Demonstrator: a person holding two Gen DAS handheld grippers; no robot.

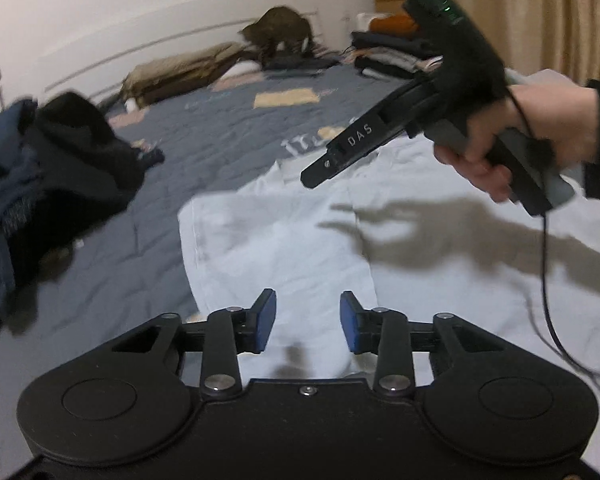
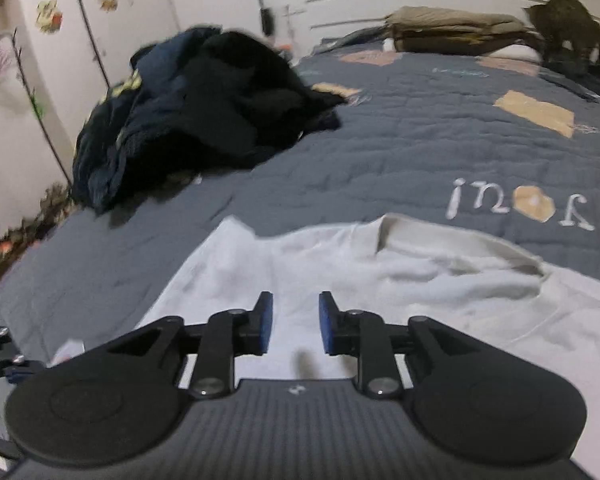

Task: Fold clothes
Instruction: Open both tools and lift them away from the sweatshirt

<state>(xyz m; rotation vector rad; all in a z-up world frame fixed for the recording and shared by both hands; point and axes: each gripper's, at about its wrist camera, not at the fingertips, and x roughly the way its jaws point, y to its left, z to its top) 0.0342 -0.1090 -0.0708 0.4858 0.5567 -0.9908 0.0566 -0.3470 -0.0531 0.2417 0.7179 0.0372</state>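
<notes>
Left gripper (image 1: 308, 322), left wrist view: two blue pads stand apart with nothing between them, above one white garment (image 1: 300, 240) spread on the grey quilt (image 1: 204, 140). Its near hem is hidden under the gripper body, and its right side runs out of the picture. Ahead and to the right, one hand (image 1: 540, 132) holds the right gripper (image 1: 314, 174), seen side-on, so its gap cannot be judged here. One dark clothes heap (image 1: 52, 168), blurred, lies far left; one folded stack (image 1: 392, 56) and one cat (image 1: 280, 32) sit far ahead, indistinct.

Right gripper (image 2: 295, 322), right wrist view: two pads parted, empty, over the same garment (image 2: 340, 272), its collar (image 2: 452, 248) ahead and to the right. Dark heap (image 2: 204, 108) ahead left; cat (image 2: 568, 24) far right, partly cut off.
</notes>
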